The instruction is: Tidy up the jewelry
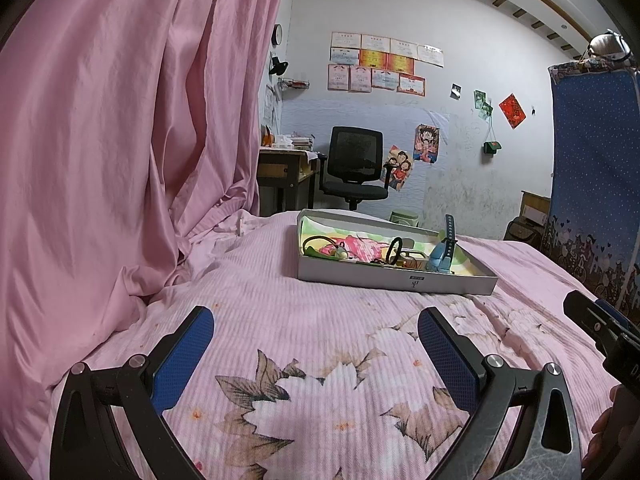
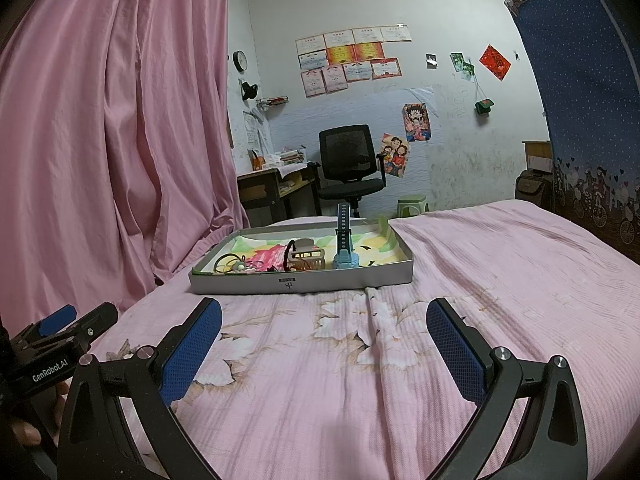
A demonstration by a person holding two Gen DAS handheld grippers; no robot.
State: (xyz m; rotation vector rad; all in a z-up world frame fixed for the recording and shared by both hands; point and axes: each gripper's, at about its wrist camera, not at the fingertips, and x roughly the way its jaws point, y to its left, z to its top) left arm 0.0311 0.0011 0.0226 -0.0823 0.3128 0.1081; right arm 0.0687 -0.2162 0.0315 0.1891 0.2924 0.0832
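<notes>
On the far side of the bedspread (image 2: 400, 360), jewelry sits in the shallow box (image 2: 304, 280); the blue watch (image 2: 344, 256) stands upright. Left gripper (image 1: 316, 340) and right gripper (image 2: 324, 332) hover near, jaws spread, empty, likely staged for a first reach.

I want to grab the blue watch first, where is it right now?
The blue watch stands in the shallow grey box on the pink bed, right of the beige hair claw, its strap pointing up; in the left wrist view it sits toward the box's right end.
</notes>
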